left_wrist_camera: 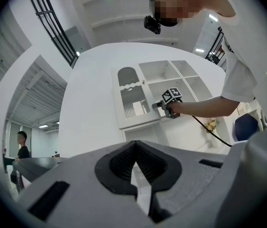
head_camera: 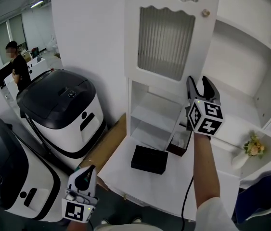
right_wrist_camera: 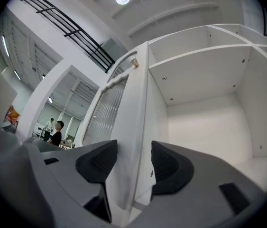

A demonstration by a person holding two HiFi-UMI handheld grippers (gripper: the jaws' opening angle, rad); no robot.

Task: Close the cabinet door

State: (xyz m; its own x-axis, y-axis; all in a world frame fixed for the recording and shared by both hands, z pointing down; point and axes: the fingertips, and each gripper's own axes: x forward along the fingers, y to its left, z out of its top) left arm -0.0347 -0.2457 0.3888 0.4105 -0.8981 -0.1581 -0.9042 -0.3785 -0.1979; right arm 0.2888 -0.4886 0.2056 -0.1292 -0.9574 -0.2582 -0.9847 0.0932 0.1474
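Bright open workroom, a person (head_camera: 17,64) standing far off at the back left, and front and centre is the tall white cabinet (head_camera: 251,47), its right-hand shelves showing. Down on the left sit two bulky black-and-white machines, one (head_camera: 58,109) nearer the cabinet and the other (head_camera: 5,172) at the frame edge. The cabinet door (head_camera: 166,37), a ribbed glass panel in a white frame, stands swung out from the cabinet. The right tool (head_camera: 200,88) is up at its lower free edge, and that tool's own view shows the door edge between the two pads, one on each face, pinching it. Below, the white bench (head_camera: 174,189) carries a flat black box (head_camera: 148,159). The left tool (head_camera: 88,172) hangs low by the machines, well apart from the cabinet, jaws pressed together on nothing. A little flower sprig (head_camera: 254,147) lies on a shelf at right, and a small round knob (head_camera: 205,12) sits near the door's top corner.
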